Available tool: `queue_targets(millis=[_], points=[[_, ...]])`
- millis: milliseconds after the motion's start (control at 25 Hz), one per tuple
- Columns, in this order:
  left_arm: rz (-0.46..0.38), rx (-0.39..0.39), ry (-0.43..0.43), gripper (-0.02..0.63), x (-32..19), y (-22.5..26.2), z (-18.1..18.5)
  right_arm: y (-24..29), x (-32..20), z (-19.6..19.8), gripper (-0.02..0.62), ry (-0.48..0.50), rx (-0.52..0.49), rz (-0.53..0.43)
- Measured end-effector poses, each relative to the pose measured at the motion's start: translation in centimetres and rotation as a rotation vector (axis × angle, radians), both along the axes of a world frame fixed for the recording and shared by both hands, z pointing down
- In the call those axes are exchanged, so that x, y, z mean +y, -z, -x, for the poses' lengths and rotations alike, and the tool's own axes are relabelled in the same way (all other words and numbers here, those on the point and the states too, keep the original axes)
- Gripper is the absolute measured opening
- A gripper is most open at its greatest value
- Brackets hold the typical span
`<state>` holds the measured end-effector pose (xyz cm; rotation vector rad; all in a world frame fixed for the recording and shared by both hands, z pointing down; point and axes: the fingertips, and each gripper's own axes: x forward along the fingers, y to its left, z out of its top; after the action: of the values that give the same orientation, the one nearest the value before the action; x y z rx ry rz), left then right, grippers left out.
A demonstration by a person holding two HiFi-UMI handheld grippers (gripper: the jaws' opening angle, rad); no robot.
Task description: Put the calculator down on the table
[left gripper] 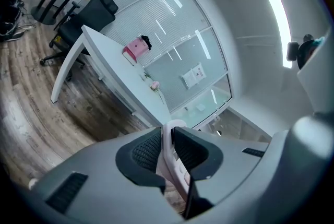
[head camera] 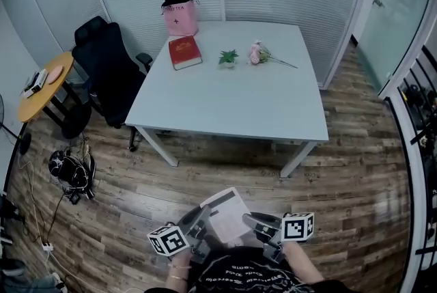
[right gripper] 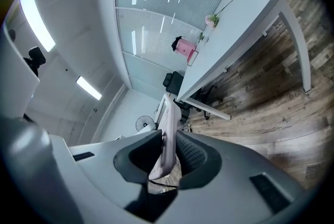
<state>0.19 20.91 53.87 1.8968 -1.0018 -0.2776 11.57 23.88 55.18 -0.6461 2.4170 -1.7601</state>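
Observation:
A pale pinkish-white calculator (head camera: 227, 215) hangs in front of the person, above the wood floor and short of the white table (head camera: 232, 104). Both grippers hold it by opposite edges. My left gripper (head camera: 198, 225) is shut on its left edge, and in the left gripper view the calculator (left gripper: 172, 157) stands edge-on between the dark ribbed pads (left gripper: 146, 152). My right gripper (head camera: 256, 225) is shut on the right edge; in the right gripper view the calculator (right gripper: 167, 139) is pinched edge-on between the pads (right gripper: 193, 157).
On the far part of the table lie a red book (head camera: 184, 52), a small green plant (head camera: 228, 58), a pink flower (head camera: 263, 54) and a pink bag (head camera: 180, 16). A black office chair (head camera: 109, 70) stands to its left, beside a round orange side table (head camera: 42, 88). Cables and a dark bag (head camera: 72, 172) lie on the floor at left.

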Motion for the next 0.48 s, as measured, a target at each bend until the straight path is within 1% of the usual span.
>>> queue_targets(millis=[160, 280, 400, 480], points=[[0.03, -0.002, -0.024, 0.089, -1.8, -0.5, -0.6, -0.4, -1.2, -0.4, 0.092, -0.034, -0.029, 0.045], [0.034, -0.021, -0.061, 0.089, -3.5, -0.4, -1.0, -0.2, -2.7, -0.5, 0.092, -0.069, -0.077, 0.091], [0.04, -0.018, -0.076, 0.089, -5.6, -0.6, -0.9, -0.5, -4.8, -0.6, 0.092, -0.071, -0.033, 0.055], [0.047, -0.008, -0.081, 0.089, -7.2, -0.7, -0.7, -0.6, -6.2, -0.5, 0.092, -0.081, -0.024, 0.054]])
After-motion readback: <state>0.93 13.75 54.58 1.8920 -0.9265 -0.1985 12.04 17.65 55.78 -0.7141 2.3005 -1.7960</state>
